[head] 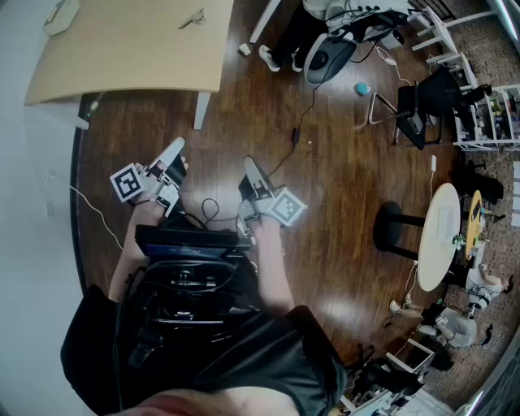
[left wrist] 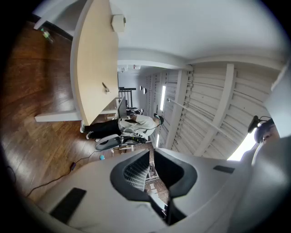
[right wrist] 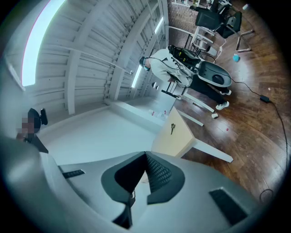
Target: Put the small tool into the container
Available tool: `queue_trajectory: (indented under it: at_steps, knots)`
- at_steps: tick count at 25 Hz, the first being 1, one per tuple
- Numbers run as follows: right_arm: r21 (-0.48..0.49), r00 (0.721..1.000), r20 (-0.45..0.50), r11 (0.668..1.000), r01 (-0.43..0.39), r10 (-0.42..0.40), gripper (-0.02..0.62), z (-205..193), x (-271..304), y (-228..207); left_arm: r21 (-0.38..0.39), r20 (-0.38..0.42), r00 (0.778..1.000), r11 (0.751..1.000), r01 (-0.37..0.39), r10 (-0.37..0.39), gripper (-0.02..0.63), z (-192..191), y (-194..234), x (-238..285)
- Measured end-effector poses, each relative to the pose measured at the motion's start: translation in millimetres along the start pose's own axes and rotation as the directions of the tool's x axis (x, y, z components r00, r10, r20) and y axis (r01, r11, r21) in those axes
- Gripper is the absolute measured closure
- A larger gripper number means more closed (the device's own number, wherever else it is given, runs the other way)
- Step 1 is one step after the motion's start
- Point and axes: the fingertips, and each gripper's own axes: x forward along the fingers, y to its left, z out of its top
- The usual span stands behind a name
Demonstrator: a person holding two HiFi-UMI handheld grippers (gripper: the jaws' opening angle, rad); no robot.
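Two clenched, both empty: left gripper, right gripper | small dark metal tool near right edge of pale wooden table | white container at its left corner | best: step closer, then open one.

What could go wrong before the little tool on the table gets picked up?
A black cable loops on the floor close in front of the person, so a step toward the table might snag it. Both the left gripper and right gripper are shut; unless opened, they could just nudge the small tool sideways.
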Motion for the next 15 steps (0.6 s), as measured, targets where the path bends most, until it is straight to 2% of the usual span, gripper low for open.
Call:
queue_trajectory:
  at_steps: [8,11,15]
  knots:
    - [-0.024,0.998,-0.061,1.0,0.005,-0.007,0.614,-33,94,5,0.036,0.059,0.998,0.999,0.027,-0.029,0.578,107,4,-26]
    - [0.014,0.995,-0.094,0.999,0.035,-0.034,0.614,-53,107,-3,0.026,0.101,0.994,0.999,0.031,-0.034,0.578,121,6,-43]
    - [-0.039,0.987,-0.157,0.999,0.018,-0.024,0.614,-59,132,-6,0.06,0.149,0.988,0.998,0.027,-0.036,0.578,143,7,-60]
